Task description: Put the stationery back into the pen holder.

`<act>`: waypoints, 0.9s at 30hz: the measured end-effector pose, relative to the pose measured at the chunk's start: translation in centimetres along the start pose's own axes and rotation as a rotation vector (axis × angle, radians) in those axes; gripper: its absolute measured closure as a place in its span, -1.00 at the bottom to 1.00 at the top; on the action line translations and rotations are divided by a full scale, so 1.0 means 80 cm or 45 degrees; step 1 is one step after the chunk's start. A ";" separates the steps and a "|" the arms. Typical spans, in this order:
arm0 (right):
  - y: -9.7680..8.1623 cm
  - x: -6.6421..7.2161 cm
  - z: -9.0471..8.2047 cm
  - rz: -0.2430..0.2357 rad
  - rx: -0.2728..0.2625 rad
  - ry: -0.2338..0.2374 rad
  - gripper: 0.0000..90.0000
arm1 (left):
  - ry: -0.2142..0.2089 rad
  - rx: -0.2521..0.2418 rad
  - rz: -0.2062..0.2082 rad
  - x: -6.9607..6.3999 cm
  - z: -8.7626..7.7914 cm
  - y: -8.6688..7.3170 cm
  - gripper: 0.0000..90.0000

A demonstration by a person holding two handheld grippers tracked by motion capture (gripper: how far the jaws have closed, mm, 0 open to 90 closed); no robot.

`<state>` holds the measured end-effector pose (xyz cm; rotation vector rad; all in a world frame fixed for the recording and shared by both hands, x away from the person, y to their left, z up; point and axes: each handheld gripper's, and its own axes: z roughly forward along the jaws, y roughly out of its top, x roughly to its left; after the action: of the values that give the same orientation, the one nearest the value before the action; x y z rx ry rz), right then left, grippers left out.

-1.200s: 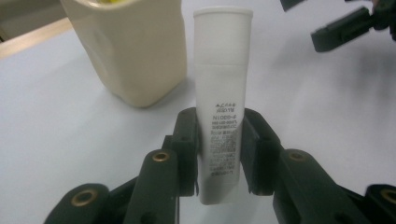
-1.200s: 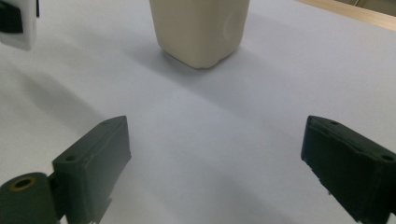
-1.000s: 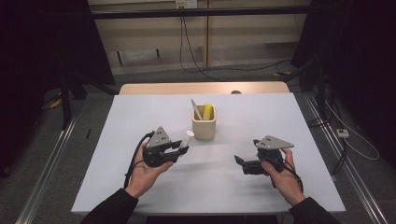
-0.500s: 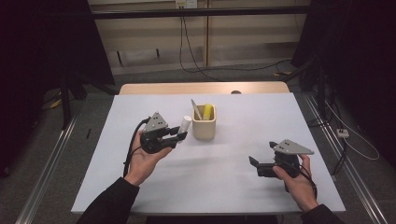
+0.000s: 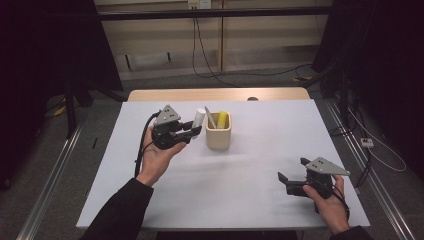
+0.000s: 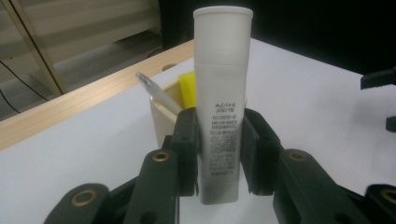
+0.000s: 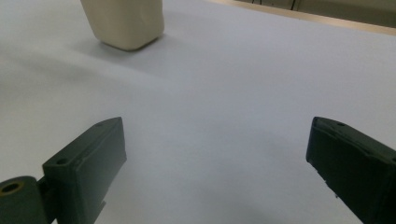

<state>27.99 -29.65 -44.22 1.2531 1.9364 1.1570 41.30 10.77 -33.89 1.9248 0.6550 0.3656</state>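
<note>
My left gripper [image 5: 192,131] is shut on a white tube [image 5: 199,119] with small black print, held upright just left of a cream cup [image 5: 218,137]. In the left gripper view the tube [image 6: 221,102] stands between the two black pads [image 6: 188,149], cap end up, with the cup [image 6: 161,116] behind it. The cup holds a yellow item [image 5: 223,119] and a thin silvery-white piece [image 5: 211,120]. My right gripper [image 5: 291,176] hovers low over the table's right front, open, jaws wide apart and nothing between them [image 7: 215,158]. The cup's base [image 7: 125,23] lies far ahead of it.
The white table [image 5: 250,165] has a wooden strip along its far edge [image 5: 215,94]. Cables run across the floor behind, and dark stands rise at both sides. A small dark spot [image 5: 253,98] sits on the wooden strip.
My left gripper has risen and moved toward the cup with the white tube in it. My right gripper has pulled back to the right front of the table.
</note>
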 end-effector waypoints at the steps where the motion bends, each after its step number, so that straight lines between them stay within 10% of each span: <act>1: -0.001 0.000 0.000 0.001 0.001 -0.006 -0.88 | -0.002 -0.004 -0.002 0.001 0.002 0.003 0.55; 27: 0.000 0.004 0.001 -0.028 -0.025 0.074 -0.89 | -0.005 -0.079 -0.037 0.009 0.082 0.033 0.55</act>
<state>27.90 -29.33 -44.26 1.1970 1.9710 1.2106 46.08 5.48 -34.33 1.8552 0.6609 0.3602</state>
